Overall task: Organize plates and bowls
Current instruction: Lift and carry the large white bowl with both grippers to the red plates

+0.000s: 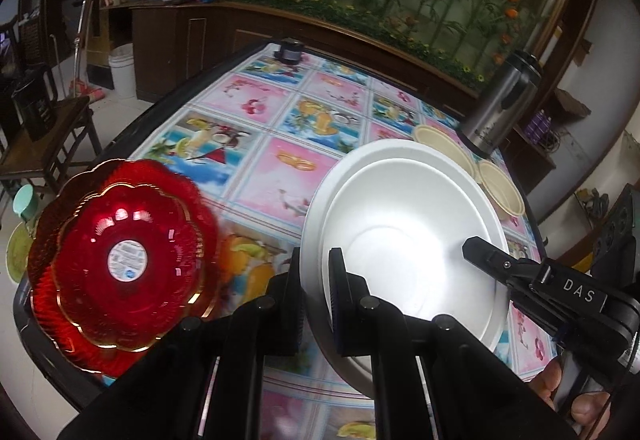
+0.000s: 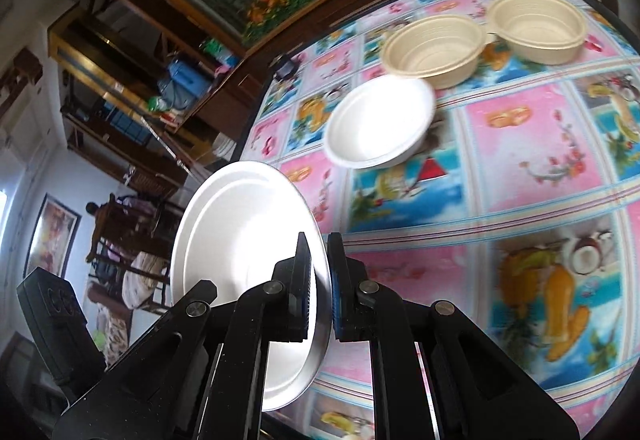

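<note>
Left gripper [image 1: 315, 280] jaws pinching rim of white plate [image 1: 400, 224], held tilted above tablecloth [image 1: 256, 167]; right gripper [image 1: 476, 250] clamped on its opposite rim. Red plates [image 1: 120, 260] at table's near-left edge; white bowl [image 2: 380, 121], two beige bowls [image 2: 436, 47] beyond

— Where is there room on the surface [image 1: 256, 159]?
— The centre of the left view is bare. The red dish [image 1: 120, 260] fills lower left; cream bowls [image 2: 436, 47] and a steel flask [image 1: 500, 107] crowd upper right.
</note>
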Demonstrator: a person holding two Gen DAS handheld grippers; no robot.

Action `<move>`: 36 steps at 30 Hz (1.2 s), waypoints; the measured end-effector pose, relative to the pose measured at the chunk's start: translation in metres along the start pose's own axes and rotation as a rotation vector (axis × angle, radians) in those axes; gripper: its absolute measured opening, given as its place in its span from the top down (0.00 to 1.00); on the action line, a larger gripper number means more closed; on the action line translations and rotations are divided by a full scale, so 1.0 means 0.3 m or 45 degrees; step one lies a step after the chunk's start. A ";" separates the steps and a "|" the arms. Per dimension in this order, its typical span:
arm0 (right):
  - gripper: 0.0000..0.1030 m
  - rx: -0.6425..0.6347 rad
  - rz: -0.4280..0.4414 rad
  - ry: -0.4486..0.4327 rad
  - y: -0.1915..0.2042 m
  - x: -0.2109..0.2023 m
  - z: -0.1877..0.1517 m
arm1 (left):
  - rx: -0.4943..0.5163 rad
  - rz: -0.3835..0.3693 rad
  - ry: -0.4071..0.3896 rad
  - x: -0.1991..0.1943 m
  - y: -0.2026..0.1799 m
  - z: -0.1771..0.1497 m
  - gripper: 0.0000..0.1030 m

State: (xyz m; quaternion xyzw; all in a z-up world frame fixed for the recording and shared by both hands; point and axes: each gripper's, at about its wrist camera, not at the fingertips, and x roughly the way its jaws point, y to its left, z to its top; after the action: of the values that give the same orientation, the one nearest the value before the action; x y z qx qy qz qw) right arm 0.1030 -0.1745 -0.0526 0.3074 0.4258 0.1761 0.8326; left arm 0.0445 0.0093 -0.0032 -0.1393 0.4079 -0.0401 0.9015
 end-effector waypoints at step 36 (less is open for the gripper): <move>0.92 -0.332 0.210 0.293 0.587 0.368 -0.087 | -0.128 0.369 -0.087 -0.251 0.466 0.147 0.91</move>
State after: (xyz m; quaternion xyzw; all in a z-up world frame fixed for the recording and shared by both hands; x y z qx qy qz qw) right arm 0.1396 0.0283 -0.0142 0.2088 0.4651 0.3313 0.7939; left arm 0.0216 0.1670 0.0396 -0.1253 0.3942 0.1156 0.9031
